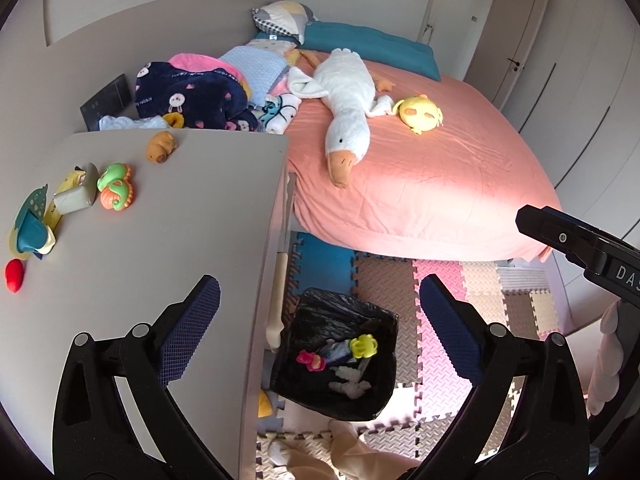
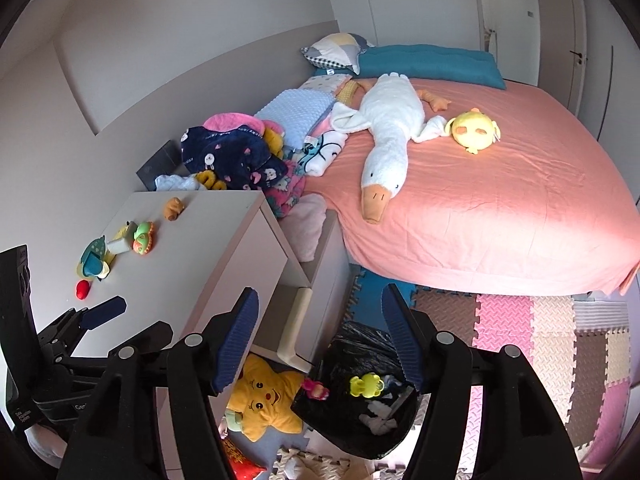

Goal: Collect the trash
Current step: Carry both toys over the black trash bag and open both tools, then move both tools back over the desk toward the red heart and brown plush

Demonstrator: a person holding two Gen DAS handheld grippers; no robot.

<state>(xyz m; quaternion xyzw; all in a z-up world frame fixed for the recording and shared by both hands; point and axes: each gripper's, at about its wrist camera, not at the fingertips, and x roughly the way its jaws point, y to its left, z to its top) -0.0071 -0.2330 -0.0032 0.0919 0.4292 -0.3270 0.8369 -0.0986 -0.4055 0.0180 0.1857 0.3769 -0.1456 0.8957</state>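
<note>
A bin with a black liner (image 1: 384, 316) (image 2: 352, 344) stands on the floor beside the grey table (image 1: 180, 216) (image 2: 192, 248). It holds a yellow-green toy (image 1: 363, 345) (image 2: 365, 385), a pink toy (image 1: 309, 360) (image 2: 316, 389) and white crumpled paper (image 1: 350, 384) (image 2: 378, 420). On the table lie a grey-yellow wrapper (image 1: 74, 196) (image 2: 118, 242), a green-orange toy (image 1: 116, 186), a teal toy (image 1: 32, 224), a red piece (image 1: 14, 276) and a brown toy (image 1: 161, 146). My left gripper (image 1: 320, 312) is open and empty above the table edge and bin. My right gripper (image 2: 320, 336) is open and empty over the bin.
A pink bed (image 1: 420, 168) with a white goose plush (image 1: 348, 100), a yellow chick plush (image 1: 420, 114) and piled blankets (image 1: 200, 96) fills the back. Foam puzzle mats (image 1: 440, 280) cover the floor. A yellow star pillow (image 2: 264, 400) lies under the table.
</note>
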